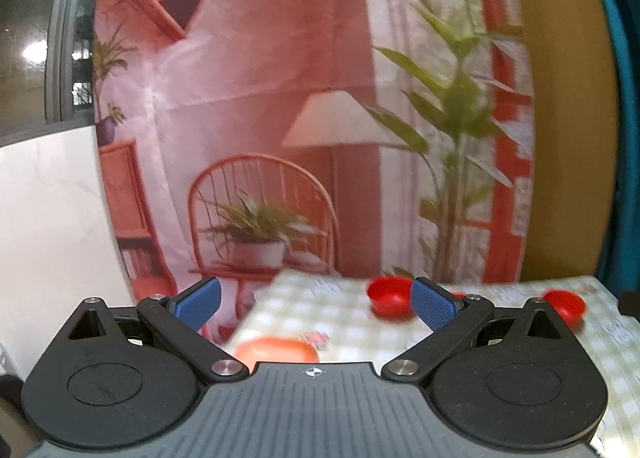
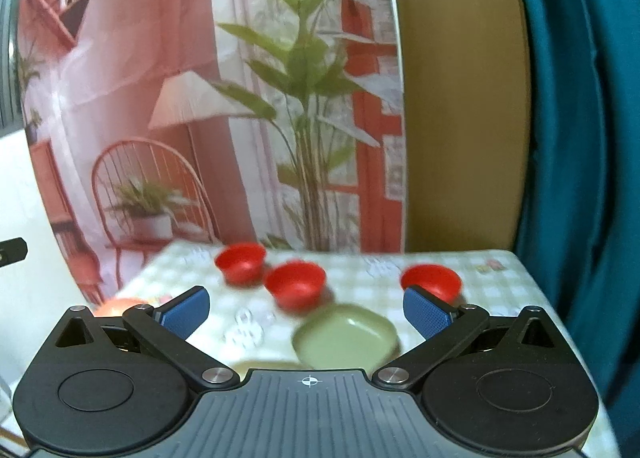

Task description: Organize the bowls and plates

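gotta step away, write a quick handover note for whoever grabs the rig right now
Left gripper: open, holding nothing, raised near the table's left end.
Right gripper: open, holding nothing, raised in front of the dishes.
On the checked tablecloth: three red bowls, left, middle, right, all apart. A green plate sits nearest the right gripper. An orange plate lies at the left end.
Done: nothing stacked or grouped.
Left: gather the bowls together and the plates together.
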The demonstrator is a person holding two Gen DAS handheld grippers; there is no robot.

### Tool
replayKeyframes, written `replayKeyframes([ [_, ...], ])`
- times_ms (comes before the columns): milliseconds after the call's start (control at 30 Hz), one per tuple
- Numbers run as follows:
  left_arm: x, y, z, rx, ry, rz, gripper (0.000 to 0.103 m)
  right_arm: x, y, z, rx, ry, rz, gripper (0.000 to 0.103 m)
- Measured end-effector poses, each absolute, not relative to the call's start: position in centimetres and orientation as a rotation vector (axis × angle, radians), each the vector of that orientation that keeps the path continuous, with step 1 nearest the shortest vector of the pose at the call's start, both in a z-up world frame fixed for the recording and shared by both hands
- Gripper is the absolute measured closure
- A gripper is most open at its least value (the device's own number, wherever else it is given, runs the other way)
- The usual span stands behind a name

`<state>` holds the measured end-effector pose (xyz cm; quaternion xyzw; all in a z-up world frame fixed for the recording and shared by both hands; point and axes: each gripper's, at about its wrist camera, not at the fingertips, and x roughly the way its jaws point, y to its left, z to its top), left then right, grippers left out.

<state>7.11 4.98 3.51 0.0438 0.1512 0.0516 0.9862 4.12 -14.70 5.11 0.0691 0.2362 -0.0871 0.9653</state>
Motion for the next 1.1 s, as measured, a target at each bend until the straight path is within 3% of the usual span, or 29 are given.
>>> replayKeyframes([
  [467,17.8,14.0,3.4,0.087,0.366,0.161,0.001,18.2,-6.5,2.1,0.095,0.563,-0.005,0.001],
  [667,21.9,19.4,0.8,0.053,0.422,0.204,0.002,24.2,-1.1,-1.6,0.081,0.624,0.087,0.015],
  [1100,28.7,26.1,-12.3,-0.031,0.717,0.137,0.021,32.5,8.1,-12.2,0.079,0.887,0.182,0.04],
])
